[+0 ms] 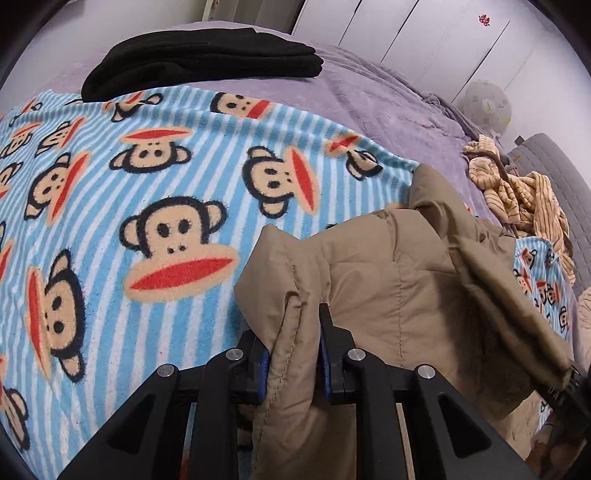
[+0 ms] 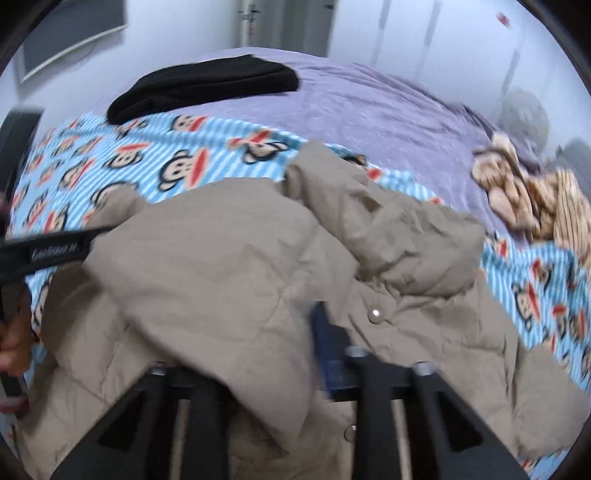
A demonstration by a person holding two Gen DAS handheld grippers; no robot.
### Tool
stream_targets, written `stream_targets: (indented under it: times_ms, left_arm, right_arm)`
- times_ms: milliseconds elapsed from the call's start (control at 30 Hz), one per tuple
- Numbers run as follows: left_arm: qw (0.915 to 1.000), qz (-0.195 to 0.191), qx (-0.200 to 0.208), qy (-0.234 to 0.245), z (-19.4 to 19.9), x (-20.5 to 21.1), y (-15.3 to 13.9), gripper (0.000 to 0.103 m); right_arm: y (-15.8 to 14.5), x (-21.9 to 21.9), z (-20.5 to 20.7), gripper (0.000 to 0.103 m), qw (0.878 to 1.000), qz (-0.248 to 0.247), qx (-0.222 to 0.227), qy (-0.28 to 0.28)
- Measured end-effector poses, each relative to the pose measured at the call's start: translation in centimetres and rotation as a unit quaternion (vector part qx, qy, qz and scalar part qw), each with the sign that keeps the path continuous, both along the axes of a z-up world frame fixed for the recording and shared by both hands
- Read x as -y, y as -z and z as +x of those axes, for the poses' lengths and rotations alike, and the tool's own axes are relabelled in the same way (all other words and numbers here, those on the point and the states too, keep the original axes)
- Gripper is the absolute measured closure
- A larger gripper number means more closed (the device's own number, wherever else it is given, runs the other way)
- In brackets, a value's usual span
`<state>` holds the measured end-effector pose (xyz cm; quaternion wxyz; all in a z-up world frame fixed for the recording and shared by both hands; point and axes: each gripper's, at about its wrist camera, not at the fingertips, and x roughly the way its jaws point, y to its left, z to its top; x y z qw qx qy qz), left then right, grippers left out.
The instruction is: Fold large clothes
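Note:
A tan padded jacket lies bunched on a blue striped monkey-print blanket. My left gripper is shut on a fold of the jacket's edge, the cloth pinched between its blue pads. In the right wrist view the jacket drapes over my right gripper; only its right finger shows, and cloth hides the left one. A white snap button sits beside that finger. The left gripper's black body enters at the left edge.
A folded black garment lies at the blanket's far edge on a purple bedspread. A crumpled tan striped garment lies at the right. White wardrobe doors and a pale ball stand behind.

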<state>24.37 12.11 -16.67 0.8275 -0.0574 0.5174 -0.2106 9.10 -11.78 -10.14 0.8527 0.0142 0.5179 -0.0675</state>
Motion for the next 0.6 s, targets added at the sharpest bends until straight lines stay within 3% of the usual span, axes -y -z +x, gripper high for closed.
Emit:
stream_targets:
  times_ms: [33, 100, 167, 233, 300, 333, 433, 467, 500, 600]
  left_arm:
    - [0.9999, 0.01, 0.001, -0.003, 0.0, -0.1, 0.3, 0.069]
    - [0.9986, 0.044, 0.014, -0.026, 0.2, -0.2, 0.4, 0.035]
    - [0.9975, 0.054, 0.021, -0.041, 0.5, -0.9, 0.3, 0.032]
    - [0.9964, 0.062, 0.018, -0.055, 0.7, -1.4, -0.4, 0.032]
    - [0.9941, 0.081, 0.033, -0.064, 0.4, -2.1, -1.7, 0.032]
    - [0.993, 0.088, 0.044, -0.065, 0.1, -2.4, -2.6, 0.032]
    - [0.9918, 0.092, 0.067, -0.059, -1.3, -3.5, -5.1, 0.034]
    - [0.9924, 0.087, 0.07, -0.051, -1.9, -3.6, -5.9, 0.045]
    - [0.9936, 0.082, 0.067, -0.041, -2.4, -3.6, -6.4, 0.049]
    - [0.9968, 0.062, 0.048, -0.011, -4.0, -2.3, -6.4, 0.049]
  right_arm:
    - [0.2, 2.4, -0.4, 0.093, 0.998, 0.041, 0.001, 0.047]
    - [1.3, 6.8, -1.9, 0.093, 0.986, 0.109, -0.007, 0.129]
    - [3.4, 10.4, -3.9, 0.093, 0.963, 0.185, -0.025, 0.193]
    - [5.7, 13.1, -6.1, 0.093, 0.931, 0.267, -0.042, 0.245]
    - [6.7, 14.7, -8.1, 0.093, 0.898, 0.339, -0.034, 0.277]
    - [6.7, 15.2, -8.9, 0.09, 0.89, 0.357, -0.034, 0.283]
    - [5.0, 15.9, -10.8, 0.077, 0.894, 0.338, -0.043, 0.289]
    - [4.2, 16.0, -11.5, 0.075, 0.9, 0.321, -0.041, 0.293]
    - [3.2, 16.2, -12.2, 0.075, 0.905, 0.302, -0.036, 0.297]
    - [-0.1, 16.4, -13.0, 0.076, 0.93, 0.235, 0.0, 0.284]
